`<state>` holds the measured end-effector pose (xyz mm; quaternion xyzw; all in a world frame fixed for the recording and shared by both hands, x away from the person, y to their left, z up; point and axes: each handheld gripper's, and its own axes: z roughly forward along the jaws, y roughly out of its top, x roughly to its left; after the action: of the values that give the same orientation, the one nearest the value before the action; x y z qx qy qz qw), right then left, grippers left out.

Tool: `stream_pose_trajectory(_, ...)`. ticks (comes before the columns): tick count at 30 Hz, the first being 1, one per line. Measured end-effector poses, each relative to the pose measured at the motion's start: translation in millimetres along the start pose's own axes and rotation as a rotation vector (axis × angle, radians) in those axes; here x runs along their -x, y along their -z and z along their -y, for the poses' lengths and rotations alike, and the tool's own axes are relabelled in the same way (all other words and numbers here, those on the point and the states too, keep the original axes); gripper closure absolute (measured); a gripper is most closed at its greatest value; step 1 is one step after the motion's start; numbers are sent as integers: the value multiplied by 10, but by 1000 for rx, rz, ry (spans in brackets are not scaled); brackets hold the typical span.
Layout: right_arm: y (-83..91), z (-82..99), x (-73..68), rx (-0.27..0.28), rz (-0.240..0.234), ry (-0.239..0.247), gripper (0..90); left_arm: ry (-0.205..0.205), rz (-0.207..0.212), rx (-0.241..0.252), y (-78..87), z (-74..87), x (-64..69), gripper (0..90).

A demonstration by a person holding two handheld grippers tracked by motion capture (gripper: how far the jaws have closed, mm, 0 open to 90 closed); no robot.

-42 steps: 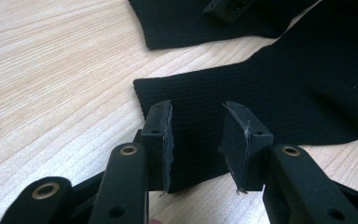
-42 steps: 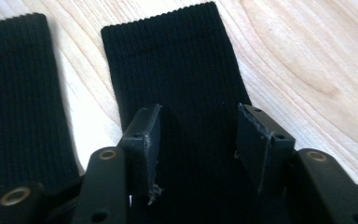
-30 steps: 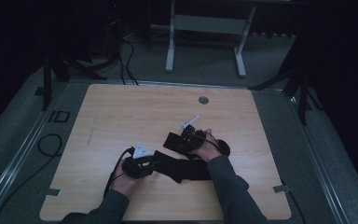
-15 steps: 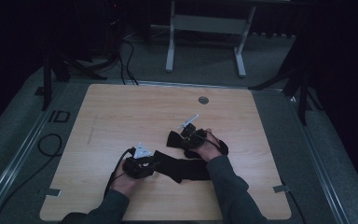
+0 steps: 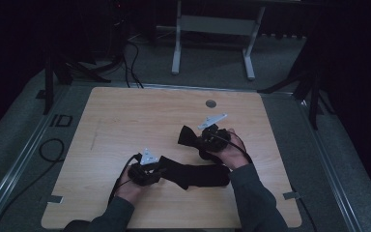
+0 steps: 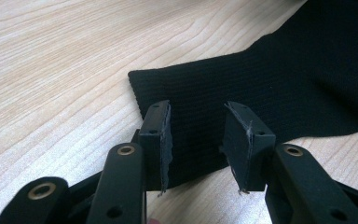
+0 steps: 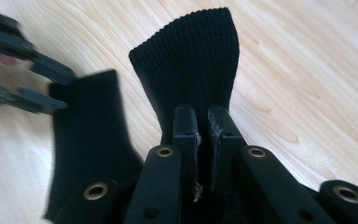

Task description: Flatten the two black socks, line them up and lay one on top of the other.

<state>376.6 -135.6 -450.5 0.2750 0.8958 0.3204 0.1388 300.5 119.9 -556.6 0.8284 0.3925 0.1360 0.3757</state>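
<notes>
A long black ribbed sock (image 5: pixel 199 175) lies across the near part of the wooden table (image 5: pixel 125 116). My right gripper (image 5: pixel 197 140) has just been closing and is now shut on one end of the sock (image 7: pixel 191 56), which fans out past the pinched jaws (image 7: pixel 203 123) and is held up off the wood. At the sock's other end (image 6: pixel 279 84) my left gripper (image 5: pixel 162 169) sits low on the table. Its jaws (image 6: pixel 198 135) stand apart, with the flat cloth showing in the gap between them. The left gripper (image 7: pixel 67 91) appears blurred at the far left of the right gripper view.
A round grey grommet (image 5: pixel 211 103) sits near the table's far edge. Beyond the table stands a metal desk frame (image 5: pixel 212 29). Black cables (image 5: pixel 48 150) lie on the grey floor at the left. Bits of tape (image 5: pixel 290 195) mark the near corners.
The right gripper closed on the sock's end and rose, lifting that end off the table. The left gripper stayed in place.
</notes>
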Motion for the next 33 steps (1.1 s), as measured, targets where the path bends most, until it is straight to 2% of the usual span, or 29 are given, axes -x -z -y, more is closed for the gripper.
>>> stream_pose_trajectory(4, 201, -25, -110, 64, -4, 10, 833, 0, 0, -2, -7, 2, 11, 620)
stream_pose_trajectory(6, 242, -31, -138, 77, -10, 14, 834, 0, 0, -2, -7, 2, 11, 621)
stream_pose_trajectory(7, 318, -44, -204, 94, -14, 16, 834, -3, 1, -4, -14, 2, 19, 621)
stream_pose_trajectory(14, 430, -92, -404, 123, -40, 12, 834, -2, -2, -11, -18, 3, 23, 630)
stream_pose_trajectory(19, 260, -14, -515, 76, -51, -30, 834, -2, -2, -13, -22, 7, 31, 633)
stream_pose_trajectory(25, 25, 79, -566, 22, -73, -80, 834, 1, -4, -13, -25, 9, 31, 639)
stream_pose_trajectory(31, -181, 138, -629, -22, -85, -106, 834, 5, -22, -3, -21, 14, 44, 654)
stream_pose_trajectory(33, -244, 157, -651, -34, -94, -118, 833, 15, -42, 7, -2, 12, 34, 658)
